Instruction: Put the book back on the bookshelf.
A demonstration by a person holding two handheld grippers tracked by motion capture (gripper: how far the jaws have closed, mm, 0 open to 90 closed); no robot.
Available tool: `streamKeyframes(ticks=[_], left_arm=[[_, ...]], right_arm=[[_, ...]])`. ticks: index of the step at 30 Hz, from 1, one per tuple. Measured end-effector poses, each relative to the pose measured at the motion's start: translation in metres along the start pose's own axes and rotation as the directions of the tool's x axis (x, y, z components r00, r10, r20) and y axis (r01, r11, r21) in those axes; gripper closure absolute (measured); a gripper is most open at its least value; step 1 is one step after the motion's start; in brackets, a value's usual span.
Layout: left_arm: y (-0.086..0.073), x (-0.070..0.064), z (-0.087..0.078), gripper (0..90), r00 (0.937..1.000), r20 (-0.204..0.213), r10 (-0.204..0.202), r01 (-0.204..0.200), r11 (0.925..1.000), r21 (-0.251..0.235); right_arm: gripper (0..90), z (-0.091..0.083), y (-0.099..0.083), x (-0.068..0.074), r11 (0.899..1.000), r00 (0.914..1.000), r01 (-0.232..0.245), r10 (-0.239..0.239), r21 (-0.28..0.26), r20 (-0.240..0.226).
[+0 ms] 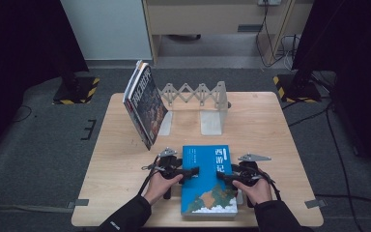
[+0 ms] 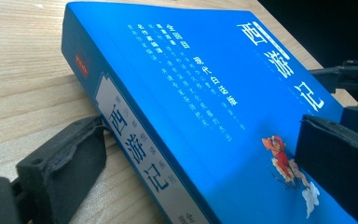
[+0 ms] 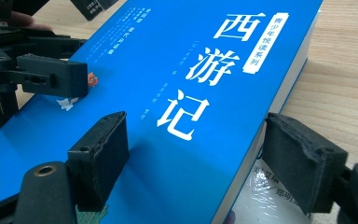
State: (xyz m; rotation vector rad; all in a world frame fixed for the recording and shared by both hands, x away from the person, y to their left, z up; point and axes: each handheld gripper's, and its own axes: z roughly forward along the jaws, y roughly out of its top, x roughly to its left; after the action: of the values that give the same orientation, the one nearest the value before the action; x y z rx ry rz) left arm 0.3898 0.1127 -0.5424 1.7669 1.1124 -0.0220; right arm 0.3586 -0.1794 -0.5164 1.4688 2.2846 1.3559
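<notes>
Both tools are straddling the blue book (image 1: 208, 180) lying flat at the near edge of the surface (image 1: 265, 125), the left tool (image 1: 189, 173) and right tool (image 1: 226, 177) gaping wide over opposite edges, neither clamped yet, so lifting it toward the far rack (image 1: 198, 99) is seemingly waiting.

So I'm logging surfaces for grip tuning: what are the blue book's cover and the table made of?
Blue book: likely coated paper, smooth and semi-glossy, since light sheens across it. Table: pale wood or wood laminate, matte, with visible grain lines.
</notes>
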Motion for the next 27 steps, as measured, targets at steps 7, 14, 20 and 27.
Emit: streamKeyframes(ticks=[7, 14, 20, 27], left_arm=[[-0.0006, -0.0017, 0.0007, 1.2, 0.9999, -0.013, -0.008, 0.008, 0.9999, -0.008], [-0.0014, -0.0046, 0.002, 0.6, 0.9994, -0.03, -0.016, 0.016, 0.9997, -0.017], [-0.002, -0.0058, 0.0027, 0.5, 0.9988, -0.04, -0.029, 0.028, 0.9992, -0.028], [-0.0024, -0.0035, -0.0003, 3.9, 0.9987, -0.034, -0.037, 0.036, 0.999, -0.028]], right_arm=[[22.0, 0.0011, -0.0007, -0.001, 1.0, 0.9999, -0.013, 0.013, -0.003, -0.006], [21.7, 0.0014, -0.0012, -0.0009, 1.0, 0.9998, -0.016, 0.016, -0.005, -0.008], [21.0, 0.0023, -0.0015, -0.0009, 1.0, 0.9998, -0.019, 0.019, -0.01, -0.008], [20.8, 0.0025, -0.0016, -0.0012, 1.0, 0.9997, -0.021, 0.021, -0.011, -0.011]])
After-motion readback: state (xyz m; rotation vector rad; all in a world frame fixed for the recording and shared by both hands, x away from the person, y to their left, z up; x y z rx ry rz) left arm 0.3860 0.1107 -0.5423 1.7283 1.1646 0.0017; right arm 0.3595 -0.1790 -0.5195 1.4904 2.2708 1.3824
